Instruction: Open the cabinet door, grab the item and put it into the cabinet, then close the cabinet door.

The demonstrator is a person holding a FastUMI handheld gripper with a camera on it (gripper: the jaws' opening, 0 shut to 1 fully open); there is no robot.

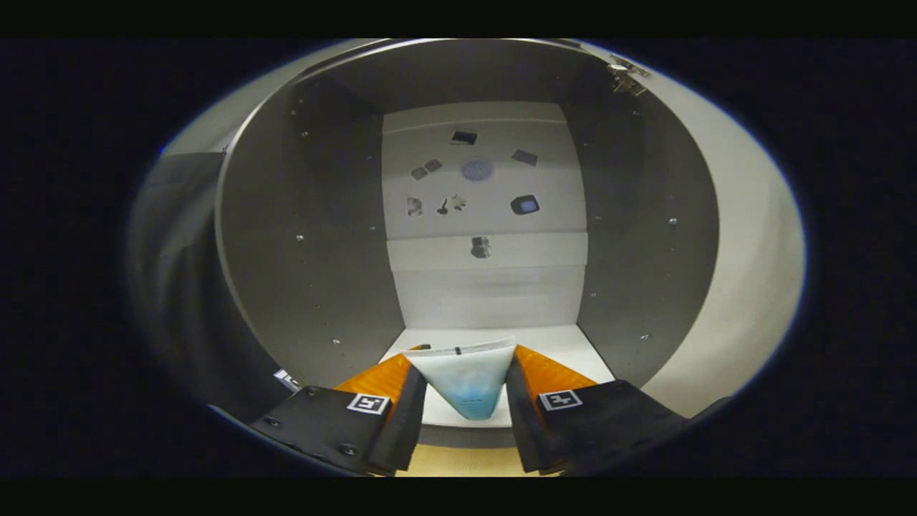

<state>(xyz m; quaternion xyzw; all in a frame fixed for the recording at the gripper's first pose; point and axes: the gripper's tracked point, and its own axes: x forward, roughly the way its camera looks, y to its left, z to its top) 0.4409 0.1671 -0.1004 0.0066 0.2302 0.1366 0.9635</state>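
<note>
Cabinet (301, 236), seen from its open front with the tongs (466, 383) at the threshold. We hold a soft squeeze tube (466, 380), pale above and shading to blue at its narrow lower end, with a flat crimped seam across its wide upper end. Both fingers (383, 390) press against the tube's sides, one at 9 o'clock of it and one at 3 o'clock, so the tongs are clenched on the tube. The tube sits between the fingers, above the front edge of the cabinet's white floor panel (580, 347); whether it touches that panel we cannot tell.

Beyond the tube, at 12 o'clock, the interior runs back between two grey side walls studded with small shelf-pin holes to a pale back panel (487, 287). On the upper part of that panel we see a scatter of small dark shapes, too small to identify, around a round bluish patch (477, 170). A horizontal ledge or seam crosses the panel below them.

At 1 o'clock, on the upper rim of the right-hand wall, a metal hinge (628, 75) is fixed, and outside that wall a broad pale surface (745, 236) curves away. Below the tongs, at 6 o'clock, a strip of light wood-coloured bench (458, 462) shows between the fingers.
</note>
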